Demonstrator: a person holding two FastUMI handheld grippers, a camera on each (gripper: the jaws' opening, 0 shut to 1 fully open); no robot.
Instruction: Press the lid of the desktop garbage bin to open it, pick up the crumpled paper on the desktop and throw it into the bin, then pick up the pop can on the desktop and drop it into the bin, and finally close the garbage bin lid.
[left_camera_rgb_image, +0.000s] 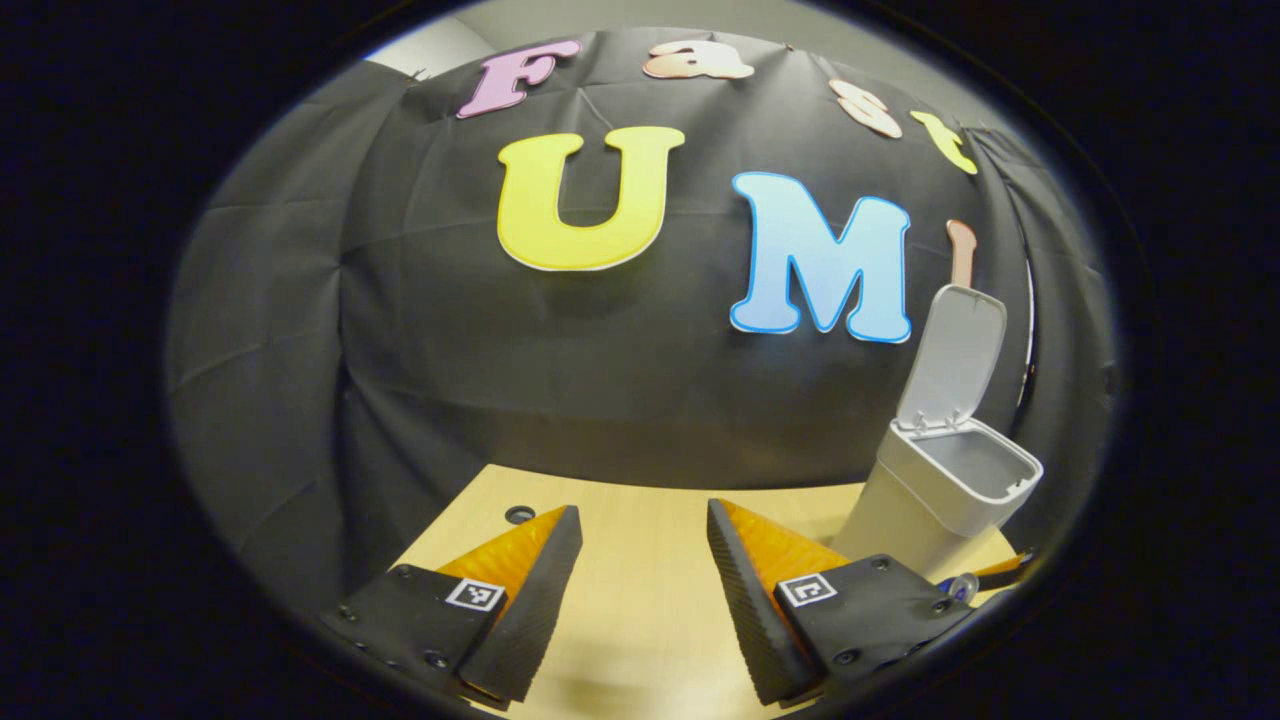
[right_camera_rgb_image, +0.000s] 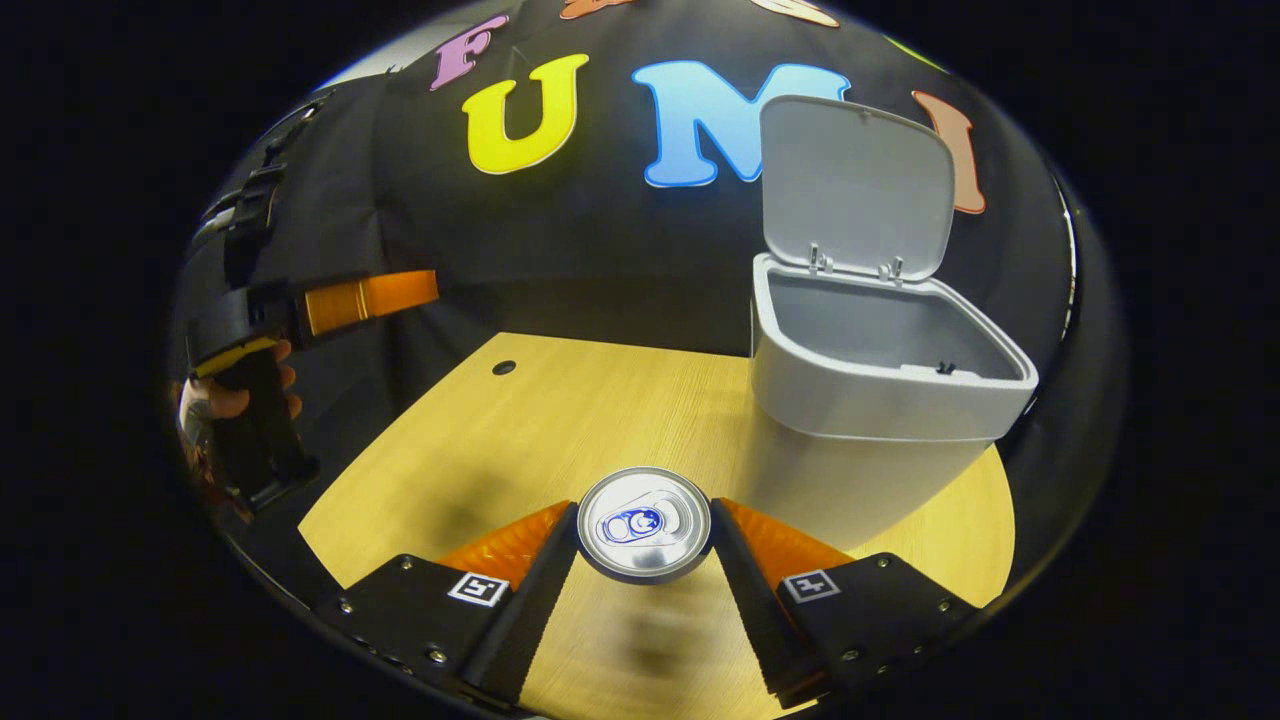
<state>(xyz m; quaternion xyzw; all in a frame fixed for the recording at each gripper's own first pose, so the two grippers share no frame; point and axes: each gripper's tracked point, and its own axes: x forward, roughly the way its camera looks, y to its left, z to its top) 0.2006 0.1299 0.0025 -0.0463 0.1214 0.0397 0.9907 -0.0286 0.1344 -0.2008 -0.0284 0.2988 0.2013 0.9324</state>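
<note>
Right tongs (right_camera_rgb_image: 643, 535) grip pop can (right_camera_rgb_image: 644, 523) | bin (right_camera_rgb_image: 880, 400) lid (right_camera_rgb_image: 855, 185) up

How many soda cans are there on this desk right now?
1: the pop can is clamped between the right gripper's fingers, above the desk, near the open garbage bin. Others may be hidden inside the bin.

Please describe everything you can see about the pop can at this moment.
The pop can appears in the right gripper view from above: a round, silvery metal top with a raised rim and a pull tab, apparently unopened. Its body is hidden below the top. It stands upright between the right gripper fingers, which press on both sides. Blurred shadow beneath suggests it is lifted above the wooden table, in front of the open garbage bin.
</note>
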